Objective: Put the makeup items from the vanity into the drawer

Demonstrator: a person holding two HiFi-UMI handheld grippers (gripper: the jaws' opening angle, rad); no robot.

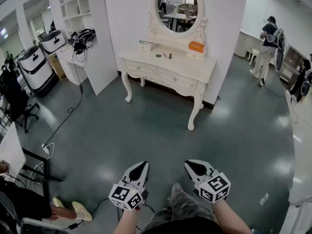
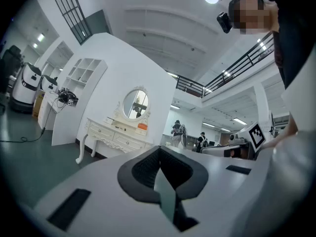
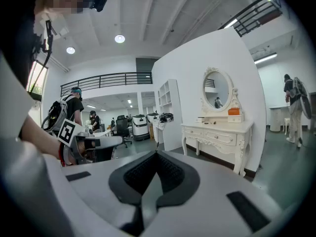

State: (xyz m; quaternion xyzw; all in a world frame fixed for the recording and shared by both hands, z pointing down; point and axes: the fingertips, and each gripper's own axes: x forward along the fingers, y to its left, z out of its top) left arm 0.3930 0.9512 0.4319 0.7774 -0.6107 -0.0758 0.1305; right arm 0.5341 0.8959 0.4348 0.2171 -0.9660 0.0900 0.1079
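My left gripper (image 1: 142,165) and right gripper (image 1: 191,164), low in the frame, are both pressed shut on nothing. The makeup items (image 1: 164,55) lie on the vanity (image 1: 146,58) at upper centre, well ahead. Neither hand looks nearer, and the drawer (image 1: 177,79) looks closed.

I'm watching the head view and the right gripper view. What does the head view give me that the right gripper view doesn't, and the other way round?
Head view only: the stretch of grey floor between the left gripper, the right gripper and the vanity, and the vanity top seen from above with small dark items on it.
Right gripper view only: that gripper's jaws closed on nothing, and the balcony railing.
Both: the white vanity with its drawers shut, the oval mirror and the orange box.
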